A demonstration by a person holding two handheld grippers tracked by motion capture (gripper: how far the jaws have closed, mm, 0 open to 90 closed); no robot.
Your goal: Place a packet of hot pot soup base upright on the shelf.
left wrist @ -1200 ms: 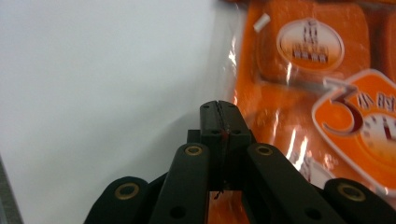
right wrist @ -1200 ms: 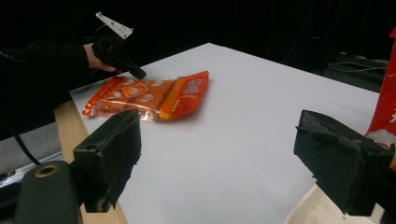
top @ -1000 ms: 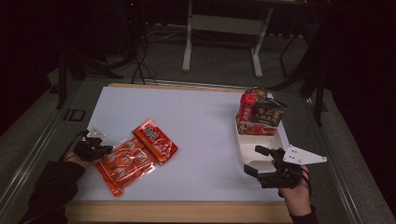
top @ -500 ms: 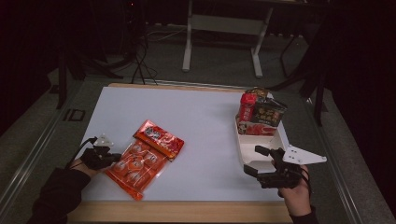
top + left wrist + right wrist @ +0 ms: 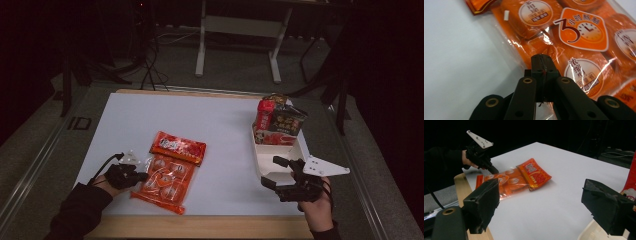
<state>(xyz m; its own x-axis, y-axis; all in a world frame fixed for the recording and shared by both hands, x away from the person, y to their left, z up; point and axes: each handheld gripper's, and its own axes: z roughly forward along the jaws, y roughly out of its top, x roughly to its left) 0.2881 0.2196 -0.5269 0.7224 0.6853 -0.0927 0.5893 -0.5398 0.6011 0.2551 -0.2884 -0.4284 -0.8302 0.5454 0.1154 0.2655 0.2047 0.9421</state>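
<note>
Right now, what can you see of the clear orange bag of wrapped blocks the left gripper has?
The clear plastic bag of orange foil-wrapped blocks lies flat near the front left of the white table. Glossy and crinkled, it holds several squarish blocks with round labels, plus an orange badge showing a clock and a big 3. The left gripper has its jaws shut on the bag's transparent edge. A smaller red flat packet overlaps its far end.

left gripper (image 5: 140, 176) at lower left of the high view: black body, black cable looping off, small grey three-cornered plate on top, dark sleeve behind. right gripper (image 5: 272, 172) at lower right: black, larger grey plate with holes. brass rivets on the jaw links.
</note>
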